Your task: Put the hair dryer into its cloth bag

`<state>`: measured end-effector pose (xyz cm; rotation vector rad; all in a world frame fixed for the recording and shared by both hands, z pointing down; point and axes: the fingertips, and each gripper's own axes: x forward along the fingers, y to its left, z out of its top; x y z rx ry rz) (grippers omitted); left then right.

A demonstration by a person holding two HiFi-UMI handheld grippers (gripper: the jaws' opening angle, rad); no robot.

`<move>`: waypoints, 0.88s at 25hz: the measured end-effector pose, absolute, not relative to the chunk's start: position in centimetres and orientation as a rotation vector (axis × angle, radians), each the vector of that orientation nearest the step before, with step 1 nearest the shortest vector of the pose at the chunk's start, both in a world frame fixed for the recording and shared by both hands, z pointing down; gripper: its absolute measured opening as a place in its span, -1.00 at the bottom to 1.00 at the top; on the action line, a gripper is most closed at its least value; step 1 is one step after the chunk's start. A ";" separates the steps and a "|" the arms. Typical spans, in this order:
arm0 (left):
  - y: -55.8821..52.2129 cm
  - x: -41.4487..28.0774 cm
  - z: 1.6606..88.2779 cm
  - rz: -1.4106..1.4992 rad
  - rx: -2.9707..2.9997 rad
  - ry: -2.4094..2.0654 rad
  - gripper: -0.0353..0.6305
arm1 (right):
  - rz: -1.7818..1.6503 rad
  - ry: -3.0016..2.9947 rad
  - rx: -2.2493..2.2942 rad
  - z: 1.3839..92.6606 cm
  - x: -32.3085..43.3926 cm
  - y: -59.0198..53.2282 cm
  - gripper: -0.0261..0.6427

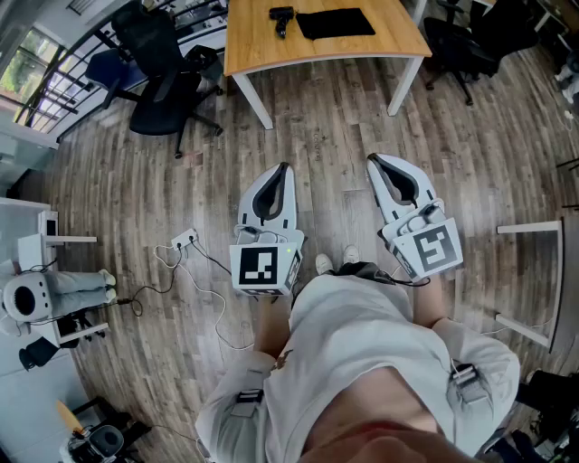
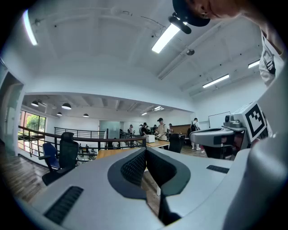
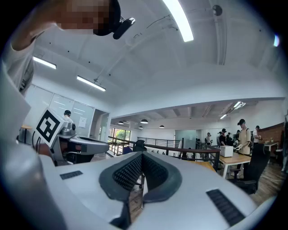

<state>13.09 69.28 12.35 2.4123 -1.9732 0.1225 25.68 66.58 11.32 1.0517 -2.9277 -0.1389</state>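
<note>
The left claw (image 1: 284,170) is clenched, its two dark ribbed pads pressed together with nothing between them. The right claw (image 1: 374,161) is clenched and empty in the same way. The two are held level, side by side and a little apart, in front of the person's body, each with its marker cube nearest the person.

Under and ahead of the claws is wooden plank floor (image 1: 317,127). To the left of the left claw, a white power strip (image 1: 184,240) lies on the floor, with a thin cable (image 1: 213,289) trailing from it.

Well ahead of both claws stands a wooden tabletop (image 1: 380,45) on white legs. The black hair dryer (image 1: 281,18) lies on it, and the black cloth bag (image 1: 336,23) lies flat just to the right of the dryer. Whether the two touch cannot be told.

A black office chair (image 1: 167,63) stands left of the tabletop, with a blue chair (image 1: 113,68) beyond it near a dark railing (image 1: 63,63). Another black chair (image 1: 470,36) stands at the tabletop's right end. A white frame (image 1: 534,226) stands at the right, beside the right claw.
</note>
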 end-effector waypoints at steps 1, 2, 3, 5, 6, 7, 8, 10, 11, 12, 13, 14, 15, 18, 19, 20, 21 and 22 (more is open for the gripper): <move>69.3 13.3 12.4 0.126 2.407 -1.977 -0.84 | -0.145 -2.927 1.053 11.2 26.0 66.6 -0.86; 69.3 13.5 12.5 0.128 2.402 -1.979 -0.84 | -0.150 -2.925 1.056 11.1 26.3 66.5 -0.86; 69.3 13.8 12.5 0.127 2.398 -1.981 -0.84 | -0.153 -2.919 1.062 11.1 26.6 66.4 -0.86; 69.2 14.4 12.5 0.119 2.392 -1.976 -0.84 | -0.147 -2.903 1.076 11.2 27.2 66.1 -0.86; 69.2 14.7 12.5 0.117 2.391 -1.972 -0.84 | -0.140 -2.901 1.074 11.4 27.4 65.9 -0.86; 69.2 15.1 12.5 0.116 2.388 -1.969 -0.84 | -0.131 -2.905 1.064 11.5 27.6 65.9 -0.86; 69.2 15.4 12.6 0.115 2.385 -1.969 -0.84 | -0.122 -2.915 1.049 11.6 27.8 65.9 -0.86; 69.3 16.1 12.7 0.114 2.378 -1.974 -0.84 | -0.111 -2.934 1.025 11.9 28.3 65.8 -0.86; 69.3 16.5 12.7 0.116 2.376 -1.976 -0.84 | -0.111 -2.938 1.019 12.1 28.6 65.7 -0.86; 69.3 16.9 12.8 0.117 2.376 -1.979 -0.84 | -0.116 -2.939 1.017 12.1 28.9 65.6 -0.86; 69.3 17.2 12.7 0.119 2.376 -1.983 -0.84 | -0.122 -2.938 1.015 12.2 29.2 65.5 -0.86; 69.2 17.4 12.7 0.123 2.374 -1.989 -0.84 | -0.128 -2.938 1.011 12.2 29.3 65.5 -0.86; 69.2 17.5 12.7 0.126 2.371 -1.997 -0.84 | -0.132 -2.939 1.005 12.1 29.4 65.4 -0.86; 69.2 17.8 12.7 0.137 2.365 -2.017 -0.84 | -0.131 -2.945 0.990 12.3 29.6 65.3 -0.86; 69.1 17.9 12.7 0.143 2.364 -2.023 -0.84 | -0.127 -2.946 0.989 12.4 29.6 65.2 -0.86; 68.9 17.9 12.7 0.151 2.364 -2.027 -0.84 | -0.124 -2.945 0.992 12.5 29.7 65.0 -0.86; 68.7 17.9 12.8 0.156 2.365 -2.029 -0.84 | -0.121 -2.943 0.996 12.6 29.8 64.8 -0.86; 68.4 17.9 12.8 0.158 2.366 -2.029 -0.84 | -0.120 -2.941 1.000 12.6 29.8 64.5 -0.86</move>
